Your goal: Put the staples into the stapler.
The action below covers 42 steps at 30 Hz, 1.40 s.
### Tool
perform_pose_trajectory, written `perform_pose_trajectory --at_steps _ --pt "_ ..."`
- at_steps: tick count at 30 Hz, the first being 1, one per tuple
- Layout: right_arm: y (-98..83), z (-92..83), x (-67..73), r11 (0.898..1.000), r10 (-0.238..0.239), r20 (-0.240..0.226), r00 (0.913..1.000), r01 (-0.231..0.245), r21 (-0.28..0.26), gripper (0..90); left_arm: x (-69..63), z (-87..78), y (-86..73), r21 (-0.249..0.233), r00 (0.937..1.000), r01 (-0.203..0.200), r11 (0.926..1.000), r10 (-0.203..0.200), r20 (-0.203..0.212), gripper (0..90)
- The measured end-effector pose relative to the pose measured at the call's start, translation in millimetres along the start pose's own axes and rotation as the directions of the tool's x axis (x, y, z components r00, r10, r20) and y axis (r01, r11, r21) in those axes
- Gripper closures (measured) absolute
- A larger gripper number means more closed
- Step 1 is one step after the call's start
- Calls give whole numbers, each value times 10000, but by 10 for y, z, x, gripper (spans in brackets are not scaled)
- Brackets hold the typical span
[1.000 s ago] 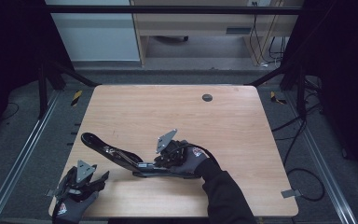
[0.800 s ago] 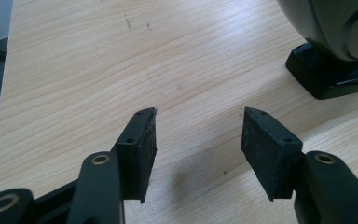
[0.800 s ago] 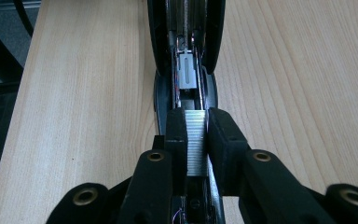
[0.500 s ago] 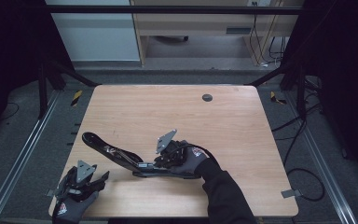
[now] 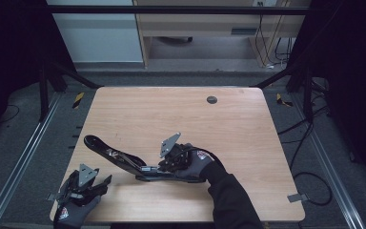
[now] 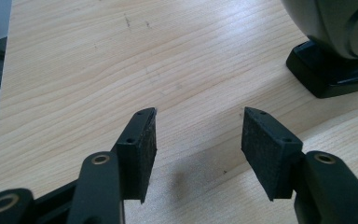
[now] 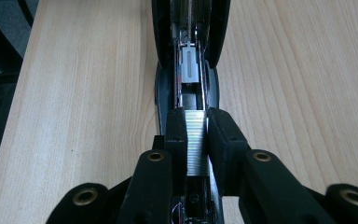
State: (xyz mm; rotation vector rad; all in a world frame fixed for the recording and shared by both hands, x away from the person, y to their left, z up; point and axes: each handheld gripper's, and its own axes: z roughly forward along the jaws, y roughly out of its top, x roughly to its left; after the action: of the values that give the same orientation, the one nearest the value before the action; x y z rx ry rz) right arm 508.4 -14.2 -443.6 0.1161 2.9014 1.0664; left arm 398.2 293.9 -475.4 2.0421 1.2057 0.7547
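- Right gripper (image 7: 196,126) pinches a strip of staples (image 7: 196,142) between its two black pads, with the strip standing on edge and its ribbed silver face turned up to the camera.
- Just ahead of that claw lies the open stapler (image 7: 186,56), whose metal loading channel runs straight away from the jaws; the strip sits at the channel's near end.
- From the high view, the same right gripper (image 5: 174,160) rests on the stapler (image 5: 119,157), which shows as a long black body, its lid swung back and rising to the claw's left.
- Detail of the staples comes from the right gripper view; in the high view they are too small to make out.
- Left gripper (image 6: 198,133) holds its jaws spread over bare table (image 6: 74,60), nothing between the pads.
- Seen from above, the left gripper (image 5: 83,183) sits near the table's front corner, apart from the stapler.
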Motion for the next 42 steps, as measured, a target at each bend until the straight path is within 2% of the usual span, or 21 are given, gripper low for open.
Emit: perform_pose_trajectory --at_steps 15,20,31,32,39,40,41,42 --pt "-2 18 4 10000 -52 15 10000 52 69 779 1 -1 0 4 10000 20 10000 -20 10 448" --pt "4 4 9 10000 63 17 10000 -63 22 763 1 -1 -1 -15 10000 66 10000 -66 11 447" --pt "1 -138 30 9984 420 725 9965 -390 -419 752 -5 -20 8 -156 10000 59 9999 -58 10 451" --pt "-7 -173 44 9975 497 935 9944 -447 -554 751 -6 -23 10 -181 10000 45 9998 -44 37 455" --pt "-15 -326 100 9927 871 1486 9851 -732 -963 738 -14 -39 21 -340 9999 42 9994 -39 108 462" --pt "-42 -396 120 9874 1172 1654 9792 -970 -1253 726 -12 -45 25 -401 9999 37 9992 -32 133 462" --pt "-42 -396 120 9874 1172 1654 9792 -970 -1253 726 -12 -45 25 -401 9999 37 9992 -32 133 463" --pt "-87 -450 134 9843 1416 1879 9719 -1180 -1315 714 -13 -47 27 -462 9998 78 9989 -68 207 463"
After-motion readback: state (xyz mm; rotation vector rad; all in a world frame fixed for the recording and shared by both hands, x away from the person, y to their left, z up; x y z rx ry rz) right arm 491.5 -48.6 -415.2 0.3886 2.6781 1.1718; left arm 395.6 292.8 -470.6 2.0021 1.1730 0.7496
